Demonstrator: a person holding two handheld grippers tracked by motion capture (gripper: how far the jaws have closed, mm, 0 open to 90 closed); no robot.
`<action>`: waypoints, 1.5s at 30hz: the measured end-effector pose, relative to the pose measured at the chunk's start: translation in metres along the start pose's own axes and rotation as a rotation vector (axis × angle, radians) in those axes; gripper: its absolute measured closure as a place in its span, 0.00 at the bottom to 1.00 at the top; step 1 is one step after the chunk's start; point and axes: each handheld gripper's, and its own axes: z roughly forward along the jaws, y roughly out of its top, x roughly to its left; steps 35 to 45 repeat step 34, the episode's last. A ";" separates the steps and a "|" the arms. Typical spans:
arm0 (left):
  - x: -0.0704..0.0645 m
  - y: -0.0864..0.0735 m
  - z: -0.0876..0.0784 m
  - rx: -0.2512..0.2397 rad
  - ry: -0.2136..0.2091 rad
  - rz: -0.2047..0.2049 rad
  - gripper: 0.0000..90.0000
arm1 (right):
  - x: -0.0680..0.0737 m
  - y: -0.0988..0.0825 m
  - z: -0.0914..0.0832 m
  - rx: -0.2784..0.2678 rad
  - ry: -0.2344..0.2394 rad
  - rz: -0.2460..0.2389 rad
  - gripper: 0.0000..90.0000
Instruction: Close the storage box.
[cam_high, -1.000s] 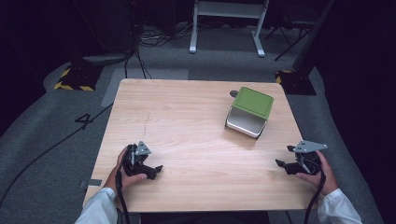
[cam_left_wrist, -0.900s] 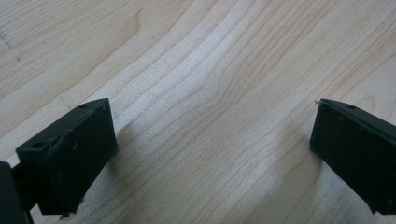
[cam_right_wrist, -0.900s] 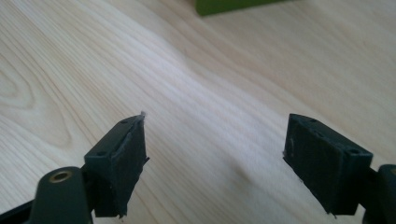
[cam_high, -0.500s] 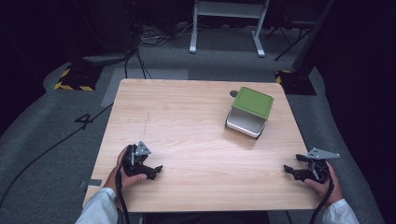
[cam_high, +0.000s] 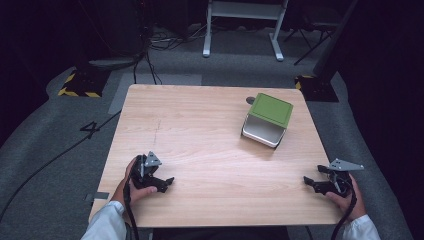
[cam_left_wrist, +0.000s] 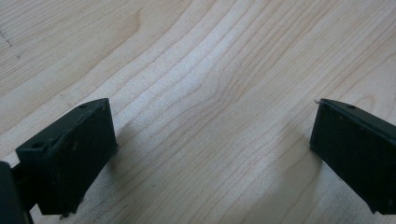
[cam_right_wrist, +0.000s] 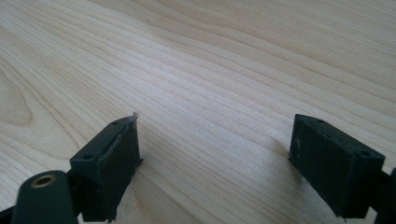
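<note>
A metal box with a green lid (cam_high: 268, 119) sits on the wooden table (cam_high: 200, 130) toward its far right. My left gripper (cam_high: 169, 182) rests near the table's front left, open, with bare wood between its jaws (cam_left_wrist: 212, 140). My right gripper (cam_high: 307, 182) lies at the front right edge, its jaws having just been opening, and nothing lies between them (cam_right_wrist: 215, 154). Both grippers lie well short of the box.
Around the table is grey carpeted floor with cables (cam_high: 60, 155). A white stand (cam_high: 242, 20) is beyond the far edge. Yellow-and-black striped bases (cam_high: 80, 85) sit at the far left and far right of the table.
My right gripper has moved down and toward the table's front right edge, coming to rest on it. The left gripper has stayed in place.
</note>
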 end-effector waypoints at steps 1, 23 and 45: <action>0.000 0.000 0.000 0.000 -0.001 0.000 0.01 | 0.000 0.000 0.000 0.000 -0.001 0.000 0.18; 0.000 0.000 0.000 0.001 -0.002 0.001 0.01 | 0.000 0.000 0.000 0.000 -0.010 0.014 0.18; 0.000 0.000 0.000 0.001 -0.002 0.001 0.00 | 0.000 0.000 0.000 0.000 -0.010 0.014 0.18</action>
